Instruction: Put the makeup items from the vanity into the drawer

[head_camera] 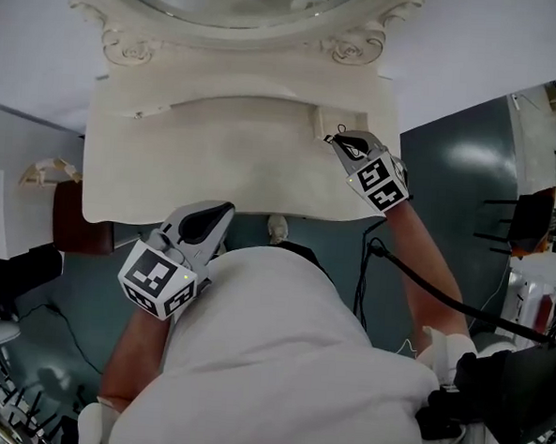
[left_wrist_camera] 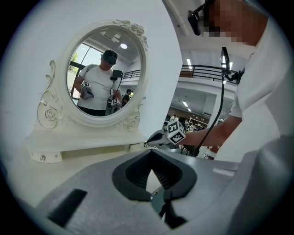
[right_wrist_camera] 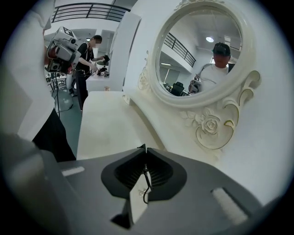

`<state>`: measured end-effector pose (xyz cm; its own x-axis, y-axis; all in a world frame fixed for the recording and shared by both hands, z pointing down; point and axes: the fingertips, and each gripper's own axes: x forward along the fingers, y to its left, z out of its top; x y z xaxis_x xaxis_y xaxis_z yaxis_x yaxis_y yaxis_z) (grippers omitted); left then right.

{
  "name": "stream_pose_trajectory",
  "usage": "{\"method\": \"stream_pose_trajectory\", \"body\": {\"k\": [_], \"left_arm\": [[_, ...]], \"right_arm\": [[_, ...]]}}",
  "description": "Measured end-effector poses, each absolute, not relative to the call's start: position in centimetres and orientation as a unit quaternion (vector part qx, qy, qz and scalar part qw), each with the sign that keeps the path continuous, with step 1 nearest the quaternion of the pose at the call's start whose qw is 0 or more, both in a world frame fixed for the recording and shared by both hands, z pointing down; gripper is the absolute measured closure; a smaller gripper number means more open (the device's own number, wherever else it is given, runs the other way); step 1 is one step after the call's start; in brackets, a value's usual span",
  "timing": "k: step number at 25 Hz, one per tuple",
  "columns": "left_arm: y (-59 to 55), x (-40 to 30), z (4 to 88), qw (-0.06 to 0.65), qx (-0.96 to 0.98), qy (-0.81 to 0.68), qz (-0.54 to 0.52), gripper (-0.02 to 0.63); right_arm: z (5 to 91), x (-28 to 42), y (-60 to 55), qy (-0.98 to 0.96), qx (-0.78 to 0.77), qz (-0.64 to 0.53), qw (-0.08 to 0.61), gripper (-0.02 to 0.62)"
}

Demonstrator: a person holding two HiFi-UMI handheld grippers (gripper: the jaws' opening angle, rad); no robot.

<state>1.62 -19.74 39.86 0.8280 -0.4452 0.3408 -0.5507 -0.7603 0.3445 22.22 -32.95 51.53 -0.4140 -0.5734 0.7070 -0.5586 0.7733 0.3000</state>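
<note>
The cream vanity (head_camera: 169,163) has a bare top below its oval mirror (head_camera: 244,8); no loose makeup item shows on it. My right gripper (head_camera: 335,136) hovers over the top's back right corner, by the raised ledge (head_camera: 341,117). Its jaws (right_wrist_camera: 144,148) meet on a thin dark wire-like item (right_wrist_camera: 146,186) that hangs between them. My left gripper (head_camera: 226,209) sits at the vanity's front edge, shut with nothing held (left_wrist_camera: 150,152). A small pale drawer knob (head_camera: 277,228) shows just below the front edge; the drawer itself is hidden.
A black cable (head_camera: 425,282) trails from the right gripper over the dark floor. A brown seat (head_camera: 76,218) stands left of the vanity, and racks and equipment (head_camera: 541,214) stand to the right. Another person (right_wrist_camera: 87,59) stands far off.
</note>
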Motion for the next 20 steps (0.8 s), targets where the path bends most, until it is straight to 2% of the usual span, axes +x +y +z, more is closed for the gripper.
{"method": "stream_pose_trajectory", "body": {"k": [9,20], "left_arm": [[-21.9,5.9,40.3,0.221,0.914,-0.317,0.123,0.604],[-22.4,7.8,40.9,0.234,0.890,-0.365,0.138,0.604]], "right_arm": [[54.8,26.3,-36.8,-0.852,0.289,0.003,0.436,0.582],[58.9,26.8,-38.8,-0.858,0.234,0.016,0.457,0.581]]}}
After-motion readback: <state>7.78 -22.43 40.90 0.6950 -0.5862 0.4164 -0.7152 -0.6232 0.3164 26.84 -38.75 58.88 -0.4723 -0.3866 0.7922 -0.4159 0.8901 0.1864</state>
